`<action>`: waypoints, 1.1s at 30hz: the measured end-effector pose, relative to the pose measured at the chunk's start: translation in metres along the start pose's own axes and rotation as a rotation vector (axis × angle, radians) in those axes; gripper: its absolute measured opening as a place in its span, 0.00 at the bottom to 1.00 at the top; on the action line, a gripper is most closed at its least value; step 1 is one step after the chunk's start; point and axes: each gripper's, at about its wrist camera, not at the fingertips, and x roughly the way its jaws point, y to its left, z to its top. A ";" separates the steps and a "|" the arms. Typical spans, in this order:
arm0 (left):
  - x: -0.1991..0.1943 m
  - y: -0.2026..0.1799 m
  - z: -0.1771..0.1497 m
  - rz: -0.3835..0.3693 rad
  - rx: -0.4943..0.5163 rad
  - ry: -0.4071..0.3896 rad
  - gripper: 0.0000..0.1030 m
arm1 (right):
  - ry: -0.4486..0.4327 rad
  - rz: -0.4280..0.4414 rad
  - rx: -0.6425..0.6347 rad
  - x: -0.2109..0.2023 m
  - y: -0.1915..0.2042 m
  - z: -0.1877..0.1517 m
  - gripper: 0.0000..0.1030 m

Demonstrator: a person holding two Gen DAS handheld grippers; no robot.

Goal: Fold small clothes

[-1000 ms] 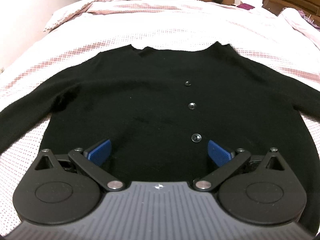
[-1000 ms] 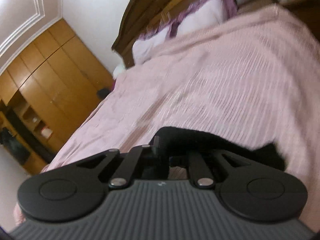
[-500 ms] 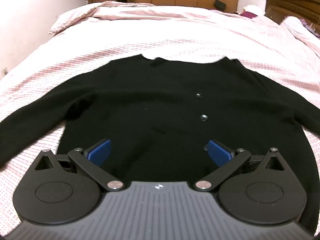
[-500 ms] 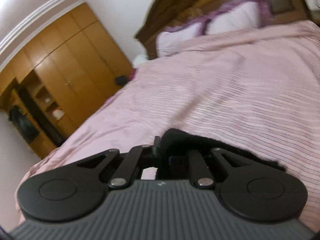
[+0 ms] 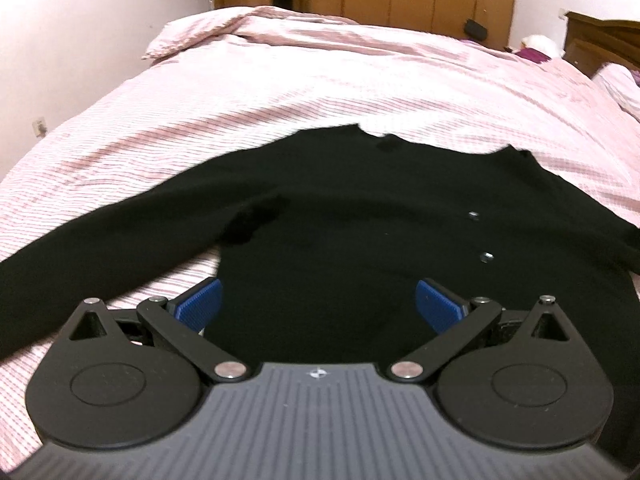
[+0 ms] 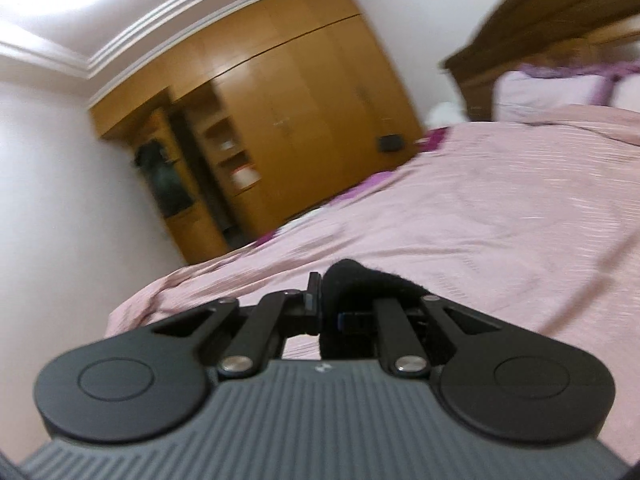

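The jaws of the right gripper (image 6: 322,300) are seen closed on a fold of a black cardigan (image 6: 360,280); only a small bunched hump of the knit shows above and to the right of the jaws, the rest being hidden behind the gripper body. Which part of the garment is pinched cannot be told from the right wrist view, which is blurred. Beyond the jaws a pink bedspread (image 6: 480,208) is seen, and farther off a wooden wardrobe (image 6: 304,92) and a dark headboard (image 6: 540,20).

The jaws of the left gripper (image 5: 318,304) are held wide apart, with nothing between the blue pads (image 5: 200,306). Directly ahead of and below them the cardigan (image 5: 340,240) is spread flat on the bedspread (image 5: 320,92), front up. Its long axis runs away from the jaws, the neckline at the far end and the hem hidden beneath the gripper. One sleeve is stretched out to the left of the jaws and cut off at the frame edge; the other is cut off at the right edge. Two small buttons (image 5: 486,257) are made out ahead of the right pad.
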 end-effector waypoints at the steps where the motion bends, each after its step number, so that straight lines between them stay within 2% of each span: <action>1: -0.001 0.005 0.000 0.008 -0.006 -0.004 1.00 | 0.006 0.021 -0.016 0.002 0.011 -0.003 0.09; 4: -0.004 0.021 0.000 0.029 -0.027 -0.016 1.00 | 0.037 0.091 -0.069 0.015 0.045 -0.019 0.09; 8: -0.006 0.041 -0.001 0.055 -0.060 -0.021 1.00 | 0.123 0.189 -0.140 0.031 0.089 -0.057 0.09; 13: -0.002 0.057 -0.005 0.058 -0.093 -0.006 1.00 | 0.272 0.242 -0.222 0.053 0.127 -0.121 0.09; 20: 0.005 0.064 -0.011 0.062 -0.090 0.007 1.00 | 0.523 0.263 -0.260 0.074 0.141 -0.200 0.13; 21: 0.006 0.064 -0.011 0.060 -0.092 0.008 1.00 | 0.554 0.262 -0.250 0.073 0.142 -0.207 0.18; 22: 0.006 0.064 -0.011 0.059 -0.094 0.008 1.00 | 0.579 0.263 -0.239 0.071 0.143 -0.211 0.29; 23: 0.006 0.064 -0.011 0.059 -0.095 0.007 1.00 | 0.600 0.273 -0.221 0.067 0.141 -0.214 0.35; 25: 0.007 0.064 -0.011 0.056 -0.097 0.003 1.00 | 0.610 0.295 -0.193 0.059 0.135 -0.217 0.52; 27: 0.006 0.062 -0.011 0.053 -0.096 0.003 1.00 | 0.610 0.317 -0.175 0.046 0.130 -0.213 0.58; 33: 0.002 0.052 -0.010 0.037 -0.074 -0.006 1.00 | 0.625 0.335 -0.117 0.013 0.103 -0.203 0.59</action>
